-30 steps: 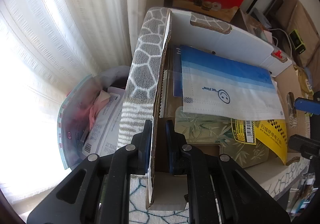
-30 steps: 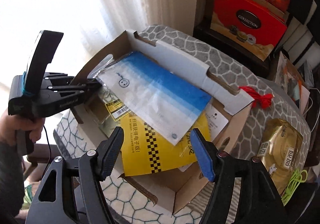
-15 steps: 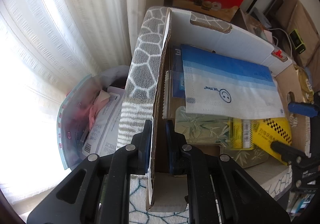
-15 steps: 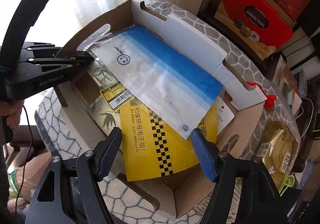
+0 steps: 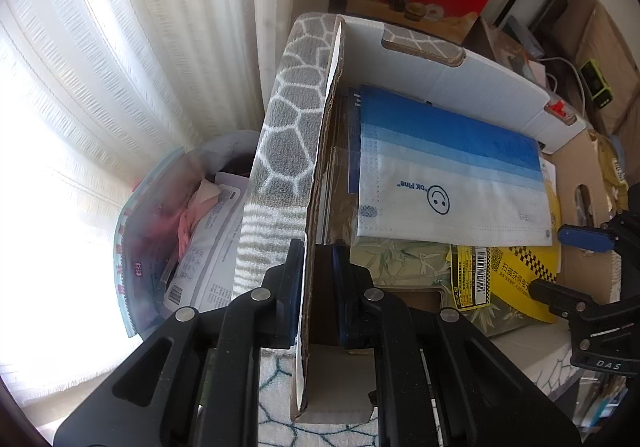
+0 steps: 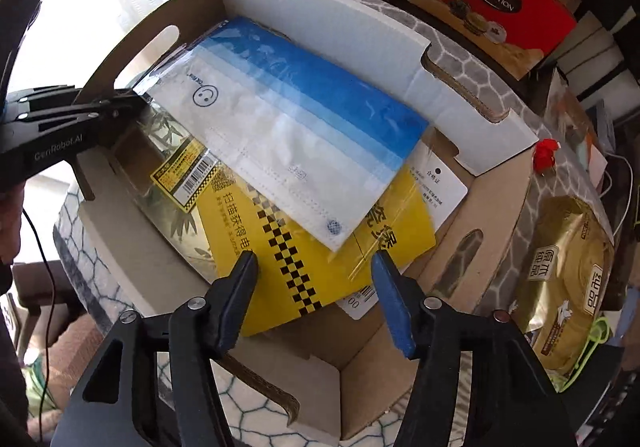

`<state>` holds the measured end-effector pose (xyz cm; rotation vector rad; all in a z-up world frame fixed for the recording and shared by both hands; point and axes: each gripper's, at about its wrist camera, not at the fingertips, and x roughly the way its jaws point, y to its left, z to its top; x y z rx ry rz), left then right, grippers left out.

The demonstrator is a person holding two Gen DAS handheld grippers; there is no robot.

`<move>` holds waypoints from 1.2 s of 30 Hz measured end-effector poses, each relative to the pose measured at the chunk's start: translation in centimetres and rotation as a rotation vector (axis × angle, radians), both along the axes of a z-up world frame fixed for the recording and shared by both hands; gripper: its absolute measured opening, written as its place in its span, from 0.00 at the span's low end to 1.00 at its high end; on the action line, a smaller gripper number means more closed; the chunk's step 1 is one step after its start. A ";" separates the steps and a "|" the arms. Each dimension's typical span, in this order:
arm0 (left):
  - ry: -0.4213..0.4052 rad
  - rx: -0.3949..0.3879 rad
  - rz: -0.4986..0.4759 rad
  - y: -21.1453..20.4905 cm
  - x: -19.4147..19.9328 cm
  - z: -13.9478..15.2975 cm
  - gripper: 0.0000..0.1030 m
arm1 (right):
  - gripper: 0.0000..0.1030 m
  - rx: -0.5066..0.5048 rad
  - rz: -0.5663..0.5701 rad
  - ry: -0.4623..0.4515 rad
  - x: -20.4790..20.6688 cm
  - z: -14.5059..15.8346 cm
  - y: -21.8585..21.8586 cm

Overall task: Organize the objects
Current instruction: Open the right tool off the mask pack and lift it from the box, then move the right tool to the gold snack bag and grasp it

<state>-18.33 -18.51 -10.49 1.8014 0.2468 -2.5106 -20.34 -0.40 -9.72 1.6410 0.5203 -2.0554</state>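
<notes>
While your left gripper (image 5: 316,287) pinches the box (image 6: 496,207) wall between narrow jaws, hold it there: it steadies the carton for the other hand. Your right gripper (image 6: 316,271) hangs over the near end of the box, jaws about half wide and closing, with the yellow packet (image 6: 320,271) below the gap but not yet pressed by either pad.

That yellow packet lies in the box, partly under the mask pack (image 6: 296,127), which rests slanted on top. If the yellow packet is what you mean to shift, take it by its free near edge, low and square, so the pads meet the film and not the mask pack's corner just beside them. Close gently; glossy film will likely slip or crumple.

A bamboo-print packet (image 6: 176,143) sits beneath on the left, and a white tag (image 6: 444,183) peeks out on the right; either could drag along. Outside the box, a gold bag (image 6: 568,279) rests on the patterned cloth (image 6: 472,59), close to your right side, so lift straight up before swinging. A red box (image 6: 492,3) stands behind, well clear.
</notes>
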 end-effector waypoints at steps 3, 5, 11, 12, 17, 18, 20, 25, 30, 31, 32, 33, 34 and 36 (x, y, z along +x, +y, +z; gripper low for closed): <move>-0.001 -0.001 -0.001 -0.1 0.2 0.0 0.11 | 0.62 -0.043 0.006 -0.029 -0.1 0.2 0.0; -0.002 0.001 -0.002 -0.1 0.1 0.1 0.11 | 0.60 -0.063 0.016 -0.012 0.2 1.1 0.0; -0.002 0.003 -0.004 0.0 0.1 0.0 0.11 | 0.66 -0.137 0.044 0.089 1.5 6.3 2.3; -0.001 0.003 -0.003 0.0 0.1 0.1 0.11 | 0.71 -0.148 0.035 0.106 1.3 7.1 3.2; 0.000 0.002 -0.001 0.1 0.0 0.1 0.11 | 0.79 -0.161 -0.065 0.138 -0.9 9.4 8.6; 0.001 0.003 0.001 0.0 0.0 0.0 0.11 | 0.79 -0.155 -0.092 0.141 -1.7 9.5 9.8; 0.000 0.005 0.003 0.0 0.0 0.0 0.11 | 0.79 -0.149 -0.140 0.142 -2.2 9.9 12.1; -0.003 -0.007 0.002 0.1 -0.1 0.0 0.11 | 0.79 -0.126 -0.245 0.152 -3.3 10.0 16.8; -0.004 -0.008 0.002 0.0 -0.2 0.0 0.11 | 0.79 -0.125 -0.334 0.136 -4.7 9.0 20.5; -0.005 -0.009 0.003 0.0 -0.2 0.0 0.11 | 0.79 -0.127 -0.350 0.132 -4.9 8.8 21.1; -0.005 -0.010 0.002 0.0 -0.2 0.0 0.11 | 0.79 -0.128 -0.364 0.129 -5.2 8.5 21.6; -0.005 -0.011 0.003 0.1 -0.2 0.1 0.11 | 0.79 -0.131 -0.379 0.125 -5.5 8.3 22.1; -0.006 -0.012 0.003 0.1 -0.2 0.1 0.11 | 0.79 -0.135 -0.395 0.119 -5.8 8.1 22.6; -0.006 -0.015 0.002 0.1 -0.1 0.1 0.11 | 0.78 -0.155 -0.428 0.106 -6.2 7.9 24.0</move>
